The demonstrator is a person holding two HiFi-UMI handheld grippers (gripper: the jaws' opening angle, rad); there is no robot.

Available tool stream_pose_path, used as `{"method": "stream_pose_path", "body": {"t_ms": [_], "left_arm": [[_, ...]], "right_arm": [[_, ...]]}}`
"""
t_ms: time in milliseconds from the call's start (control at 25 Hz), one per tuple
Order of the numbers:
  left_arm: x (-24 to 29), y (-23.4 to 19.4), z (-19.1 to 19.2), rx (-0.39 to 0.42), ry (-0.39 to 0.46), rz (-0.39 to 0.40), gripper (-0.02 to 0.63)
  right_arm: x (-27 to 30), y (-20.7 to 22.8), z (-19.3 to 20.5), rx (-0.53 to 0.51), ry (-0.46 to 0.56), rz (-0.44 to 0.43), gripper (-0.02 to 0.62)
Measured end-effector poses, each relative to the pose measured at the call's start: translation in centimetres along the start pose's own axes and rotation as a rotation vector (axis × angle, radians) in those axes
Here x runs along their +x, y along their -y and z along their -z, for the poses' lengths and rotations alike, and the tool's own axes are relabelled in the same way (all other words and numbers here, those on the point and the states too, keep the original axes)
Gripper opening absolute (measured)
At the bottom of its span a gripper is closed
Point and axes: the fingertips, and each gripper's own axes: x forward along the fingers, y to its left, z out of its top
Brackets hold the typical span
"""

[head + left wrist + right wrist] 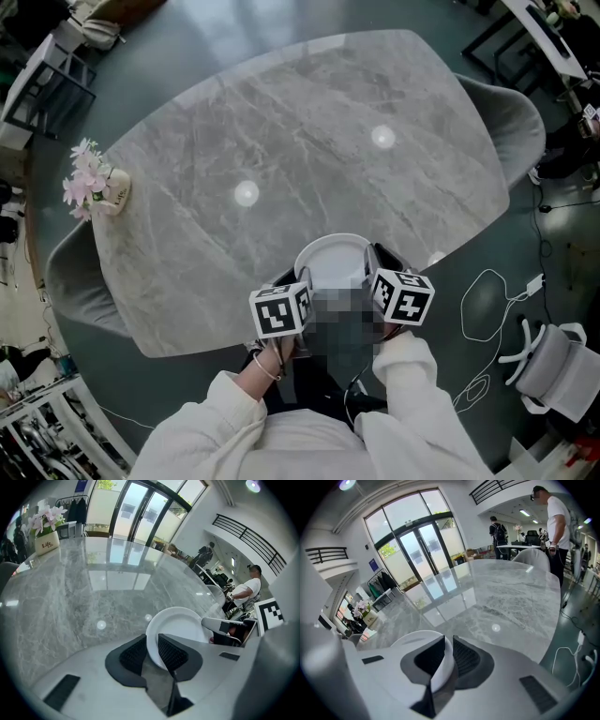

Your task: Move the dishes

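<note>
White plate [333, 261] at the near edge of the table [309, 122], pinched by the rim from both sides: left gripper [152, 648] fingers clamped on it, right gripper [446, 652] fingers likewise. Probably mid-carry. Next: hold level, move both together, set down gently.

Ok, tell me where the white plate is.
In the head view the plate is low and centre, at the near edge of the table, with the left claw shut on its left rim and the right claw on its right rim.
</note>
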Motion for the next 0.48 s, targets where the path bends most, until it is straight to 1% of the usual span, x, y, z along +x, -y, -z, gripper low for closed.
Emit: {"method": "stream_pose_path", "body": {"t_ms": [240, 480], "left_arm": [[-0.22, 0.13, -0.06, -0.044, -0.001, 0.048, 0.072], [-0.59, -0.16, 0.01, -0.043, 0.001, 0.049, 0.103]], "right_arm": [[-0.16, -0.09, 0.09, -0.014, 0.003, -0.001, 0.104], [-0.44, 0.02, 0.14, -0.002, 0.015, 0.003, 0.104]]}}
